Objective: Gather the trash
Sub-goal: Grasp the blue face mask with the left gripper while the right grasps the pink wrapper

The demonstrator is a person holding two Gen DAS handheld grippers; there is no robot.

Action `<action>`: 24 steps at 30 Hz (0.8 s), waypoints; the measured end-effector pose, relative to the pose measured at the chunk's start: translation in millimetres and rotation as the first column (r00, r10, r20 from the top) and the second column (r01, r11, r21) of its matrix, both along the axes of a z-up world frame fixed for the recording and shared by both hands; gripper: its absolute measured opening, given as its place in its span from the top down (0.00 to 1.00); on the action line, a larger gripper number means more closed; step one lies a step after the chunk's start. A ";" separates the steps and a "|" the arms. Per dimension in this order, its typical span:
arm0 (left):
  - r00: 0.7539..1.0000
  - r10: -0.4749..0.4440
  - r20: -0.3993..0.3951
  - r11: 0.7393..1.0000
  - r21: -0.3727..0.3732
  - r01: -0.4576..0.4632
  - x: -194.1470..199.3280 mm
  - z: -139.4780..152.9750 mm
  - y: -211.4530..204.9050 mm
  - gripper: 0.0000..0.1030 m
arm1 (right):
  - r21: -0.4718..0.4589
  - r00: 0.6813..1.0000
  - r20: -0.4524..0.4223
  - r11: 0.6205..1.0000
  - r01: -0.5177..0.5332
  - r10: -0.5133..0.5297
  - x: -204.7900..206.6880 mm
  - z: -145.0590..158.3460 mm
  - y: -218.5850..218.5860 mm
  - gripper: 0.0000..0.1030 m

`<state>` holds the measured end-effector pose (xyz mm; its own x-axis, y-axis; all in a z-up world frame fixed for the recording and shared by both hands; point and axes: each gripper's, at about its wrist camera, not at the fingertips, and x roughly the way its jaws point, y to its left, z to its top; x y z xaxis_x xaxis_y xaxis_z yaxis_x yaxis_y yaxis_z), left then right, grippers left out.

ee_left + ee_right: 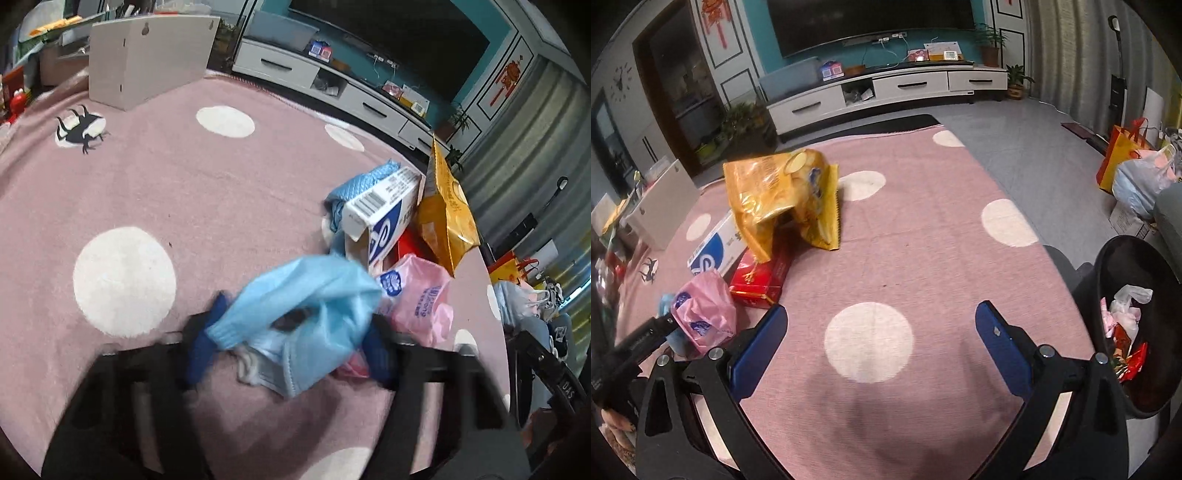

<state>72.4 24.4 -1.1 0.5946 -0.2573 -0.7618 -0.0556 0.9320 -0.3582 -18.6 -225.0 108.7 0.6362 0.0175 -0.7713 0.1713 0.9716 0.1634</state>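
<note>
- Left gripper: jaws partly drawn in around a blue face mask on the pink rug; the blur hides whether the pads press on it.
- Risk: the limp mask could slip out on lifting, or an ear loop snag the pink bag just beside it.
- Right gripper: spread wide, empty, over bare rug.
- Pile at left: yellow snack bag, red box, white carton; the leaning bag may topple if bumped.
- Black bin: near right, part full; a loose drop could miss.
</note>
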 end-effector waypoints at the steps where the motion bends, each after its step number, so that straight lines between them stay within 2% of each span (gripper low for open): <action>1: 1.000 0.002 -0.008 1.000 -0.005 -0.002 0.3 -0.2 1.6 0.56 | 0.006 1.000 -0.002 1.000 -0.008 0.008 1.4 -0.1 5.0 0.03; 3: 0.999 0.015 -0.047 1.000 -0.006 -0.015 -0.3 0.8 6.7 0.62 | 0.012 1.000 -0.005 1.000 -0.018 0.018 5.4 -0.7 16.5 0.03; 6: 0.995 0.055 -0.089 0.996 -0.067 -0.061 -3.5 5.7 22.8 0.66 | 0.008 0.999 -0.020 0.999 -0.046 0.046 14.3 -3.3 38.2 0.03; 10: 0.994 0.095 -0.062 0.994 -0.049 -0.098 -9.1 19.9 39.3 0.69 | 0.055 0.994 -0.052 0.994 -0.097 0.100 28.0 -8.6 74.8 0.03; 14: 0.989 0.138 -0.057 0.985 -0.100 -0.143 -15.9 27.5 64.4 0.69 | 0.131 0.985 -0.066 0.980 -0.147 0.157 39.4 -8.4 105.6 0.03; 16: 0.987 0.148 -0.061 0.983 -0.103 -0.153 -15.9 28.5 71.9 0.69 | 0.147 0.980 -0.077 0.974 -0.171 0.183 45.5 -10.3 121.4 0.03; 22: 0.987 0.150 -0.062 0.978 -0.135 -0.157 -17.9 32.3 80.8 0.69 | 0.097 0.968 -0.127 0.974 -0.203 0.214 58.2 -26.8 152.5 0.04; 24: 0.987 0.147 -0.058 0.979 -0.137 -0.154 -18.9 32.9 81.2 0.69 | 0.071 0.963 -0.143 0.973 -0.220 0.228 59.3 -33.3 159.0 0.10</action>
<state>53.5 105.7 31.8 0.5987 -0.2745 -0.7525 -0.2111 0.8522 -0.4788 40.7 -65.9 75.5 0.4893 0.1902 -0.8511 -0.0230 0.9784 0.2054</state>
